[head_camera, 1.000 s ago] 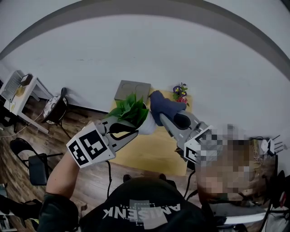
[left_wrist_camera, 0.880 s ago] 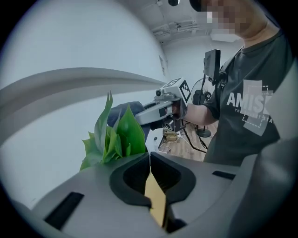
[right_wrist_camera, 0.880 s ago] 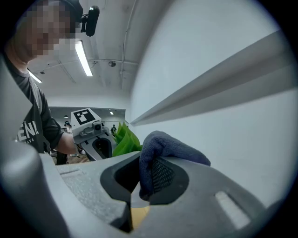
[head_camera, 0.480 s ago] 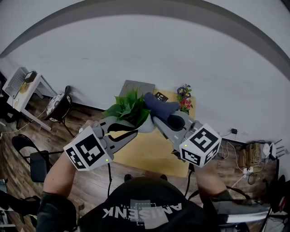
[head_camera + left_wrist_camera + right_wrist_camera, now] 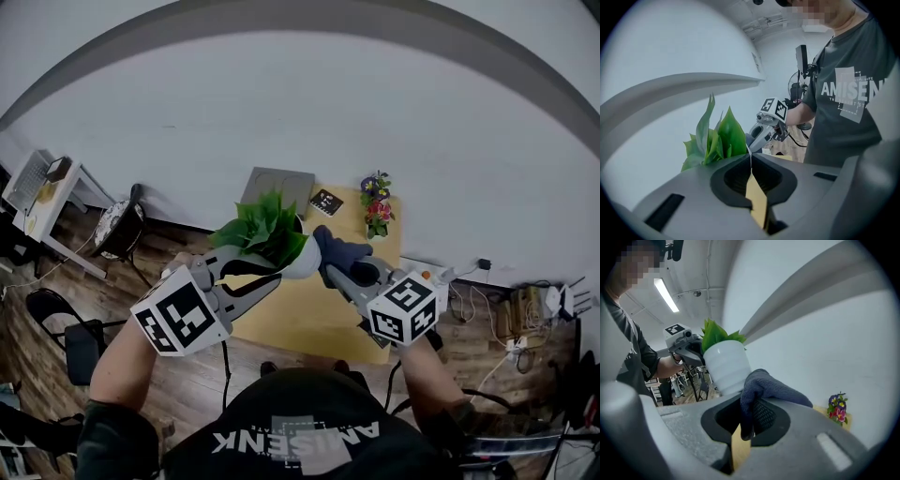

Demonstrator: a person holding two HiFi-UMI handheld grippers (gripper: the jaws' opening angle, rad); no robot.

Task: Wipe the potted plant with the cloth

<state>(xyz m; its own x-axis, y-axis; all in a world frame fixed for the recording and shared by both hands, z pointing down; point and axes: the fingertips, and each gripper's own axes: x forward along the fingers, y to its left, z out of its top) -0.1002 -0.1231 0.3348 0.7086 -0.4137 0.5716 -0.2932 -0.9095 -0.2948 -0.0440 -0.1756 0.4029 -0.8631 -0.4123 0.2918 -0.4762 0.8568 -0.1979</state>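
Grey left gripper (image 5: 281, 267), right gripper (image 5: 330, 274); dark printed T-shirt (image 5: 291, 436).

Yellow table (image 5: 302, 321), grey board (image 5: 273, 187), marker card (image 5: 325, 202), flowers (image 5: 377, 207)

White wall (image 5: 300, 122), wooden floor (image 5: 178, 375), yellow table (image 5: 309, 314), black chair (image 5: 77, 345), white side table (image 5: 33, 211), ceiling strip light (image 5: 665, 295).

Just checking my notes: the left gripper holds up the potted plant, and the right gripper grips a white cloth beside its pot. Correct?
Not quite: the cloth in the right gripper is dark blue, not white; the right gripper view shows it. The left gripper does hold up the potted plant.
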